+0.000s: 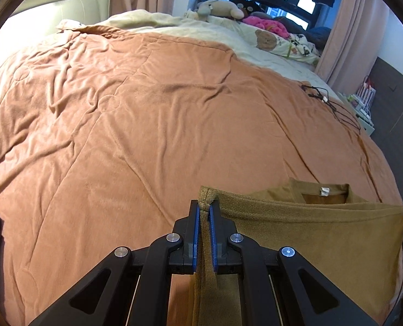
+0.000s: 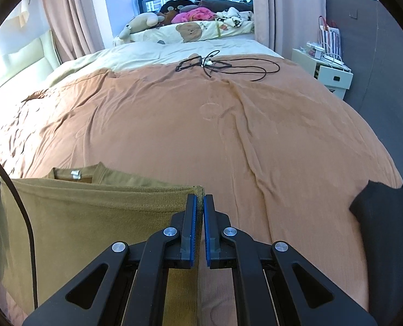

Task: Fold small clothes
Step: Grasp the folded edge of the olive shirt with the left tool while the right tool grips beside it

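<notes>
**Olive-brown shirt, held at two corners**

Left hand-held gripper (image 1: 204,209): blue pads pinching one corner of the shirt (image 1: 310,233). Right hand-held gripper (image 2: 200,203): pinching the opposite corner. Shirt stretched between them above the orange blanket (image 1: 147,125) on the bed; black cable (image 2: 228,66) lies farther off.

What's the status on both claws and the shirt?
Left claw shut on olive-brown shirt corner. Right claw shut on opposite corner. Shirt stretched between them. Black cable far up bed, clear.
</notes>
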`<state>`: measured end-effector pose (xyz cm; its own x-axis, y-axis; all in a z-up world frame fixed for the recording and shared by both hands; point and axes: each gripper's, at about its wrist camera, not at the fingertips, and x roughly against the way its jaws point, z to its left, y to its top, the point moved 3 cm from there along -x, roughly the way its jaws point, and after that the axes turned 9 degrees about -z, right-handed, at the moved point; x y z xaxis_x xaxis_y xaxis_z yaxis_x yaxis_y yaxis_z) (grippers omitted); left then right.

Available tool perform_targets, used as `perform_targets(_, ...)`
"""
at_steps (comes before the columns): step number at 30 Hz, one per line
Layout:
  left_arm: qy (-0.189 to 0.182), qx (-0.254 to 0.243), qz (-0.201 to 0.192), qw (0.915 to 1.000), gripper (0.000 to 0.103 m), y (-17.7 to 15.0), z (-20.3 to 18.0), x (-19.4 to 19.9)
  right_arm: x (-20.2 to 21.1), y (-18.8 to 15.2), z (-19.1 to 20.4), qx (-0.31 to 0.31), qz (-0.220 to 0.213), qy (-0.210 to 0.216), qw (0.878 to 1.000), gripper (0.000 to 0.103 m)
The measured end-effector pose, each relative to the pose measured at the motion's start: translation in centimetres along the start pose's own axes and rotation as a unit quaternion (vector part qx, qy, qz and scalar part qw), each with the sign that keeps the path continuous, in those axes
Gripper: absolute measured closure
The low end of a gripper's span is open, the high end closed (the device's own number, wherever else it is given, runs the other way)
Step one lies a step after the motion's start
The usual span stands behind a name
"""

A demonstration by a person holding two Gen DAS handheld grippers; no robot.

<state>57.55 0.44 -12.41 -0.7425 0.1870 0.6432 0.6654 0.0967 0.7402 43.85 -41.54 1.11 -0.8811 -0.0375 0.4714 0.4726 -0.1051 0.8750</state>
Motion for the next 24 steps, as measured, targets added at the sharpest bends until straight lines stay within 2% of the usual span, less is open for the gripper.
perform_targets(14, 0.038, 0.001, 0.043, 0.9984, 0.096, 1.3, 0.9, -8.7, -9.5, 2.9, 1.3, 0.014, 0.042, -0.018, 0.999, 0.101)
perform_targets(24, 0.052, -0.005, 0.053, 0.9972, 0.097, 1.2, 1.2, -11.7, -14.4, 3.3, 1.8, 0.026, 0.058, -0.038, 0.997, 0.102)
